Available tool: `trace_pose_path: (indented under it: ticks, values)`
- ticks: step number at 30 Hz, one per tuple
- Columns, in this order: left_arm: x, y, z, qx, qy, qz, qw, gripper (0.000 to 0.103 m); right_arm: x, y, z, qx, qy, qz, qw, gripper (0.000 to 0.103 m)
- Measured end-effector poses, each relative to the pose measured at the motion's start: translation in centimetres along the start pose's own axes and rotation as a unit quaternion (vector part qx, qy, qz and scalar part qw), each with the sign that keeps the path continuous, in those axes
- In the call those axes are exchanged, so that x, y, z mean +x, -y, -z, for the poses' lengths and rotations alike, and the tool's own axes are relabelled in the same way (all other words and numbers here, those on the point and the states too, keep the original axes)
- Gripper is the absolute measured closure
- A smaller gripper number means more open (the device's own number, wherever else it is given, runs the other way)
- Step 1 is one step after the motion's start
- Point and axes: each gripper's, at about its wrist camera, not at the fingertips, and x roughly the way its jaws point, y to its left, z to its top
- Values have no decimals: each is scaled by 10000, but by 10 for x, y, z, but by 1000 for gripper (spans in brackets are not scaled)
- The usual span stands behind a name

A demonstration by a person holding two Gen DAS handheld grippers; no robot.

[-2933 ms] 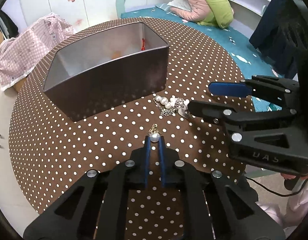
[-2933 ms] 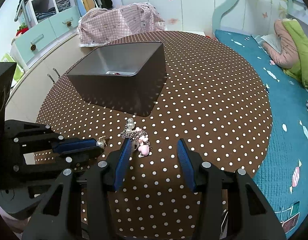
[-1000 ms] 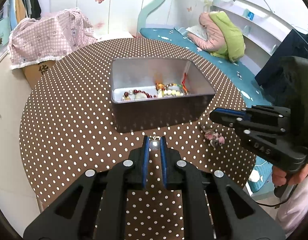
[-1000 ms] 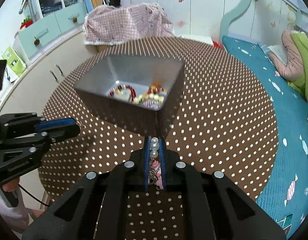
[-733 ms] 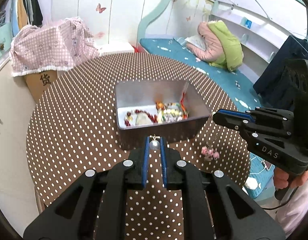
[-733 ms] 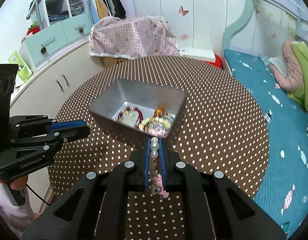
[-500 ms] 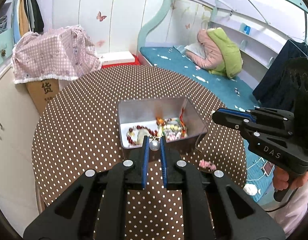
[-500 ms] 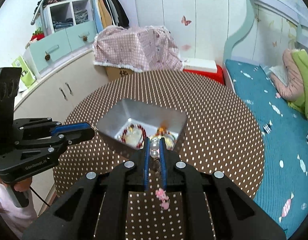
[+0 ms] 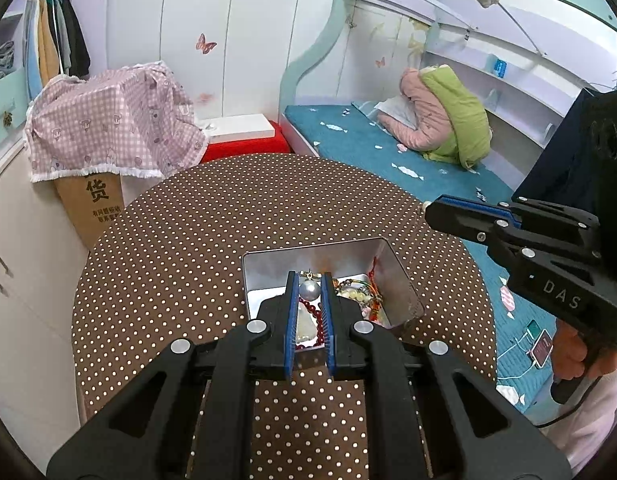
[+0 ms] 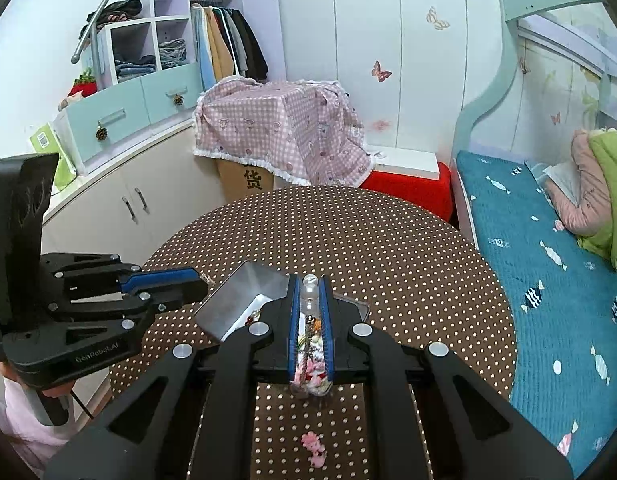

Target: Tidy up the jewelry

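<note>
Round table (image 9: 180,240) in a brown polka-dot cloth, in a bedroom with a teal bed (image 10: 548,280).

Above the metal tin (image 9: 400,280), the left gripper (image 9: 309,280) pinches a pearl earring (image 9: 309,289); the right gripper (image 10: 309,280) clamps a pearl chain (image 10: 309,292). Only the right view shows pink charms (image 10: 314,446) hanging low and the wardrobe (image 10: 212,48).

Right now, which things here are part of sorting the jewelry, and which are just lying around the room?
Part of the job:
left gripper pinching a pearl earring
right gripper pinching a pearl chain
metal tin holding beads

Just lying about:
pink checked cloth
green and pink bedding
red box
</note>
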Motion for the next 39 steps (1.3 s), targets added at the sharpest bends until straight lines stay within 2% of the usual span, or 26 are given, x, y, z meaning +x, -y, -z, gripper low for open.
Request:
trace_pose_path:
  ticks: [6, 10, 15, 20, 26, 33, 39]
  values:
    - [12, -1, -8, 16, -58, 18, 10000, 92, 3, -2, -6, -74, 35, -48, 10000, 94]
    - [25, -1, -8, 27, -221, 10, 9998, 91, 15, -4, -4, -138, -125, -74, 9998, 94]
    - [35, -6, -2, -14, -376, -40, 9993, 91, 28, 7, 2, 178, -346, -172, 9991, 85]
    - [37, -8, 5, -55, -447, -71, 9990, 87, 27, 15, 12, 359, -476, -51, 9982, 79]
    - [25, 1, 22, -3, -421, -12, 9991, 87, 13, 23, 39, 508, -608, 93, 9968, 78]
    - [20, 23, 54, 130, -611, 185, 9979, 87, 11, 26, 91, 710, -1127, 148, 9910, 77]
    - [22, 19, 63, -28, -711, 55, 9975, 86, 16, 15, 116, 649, -1439, 119, 9874, 77]
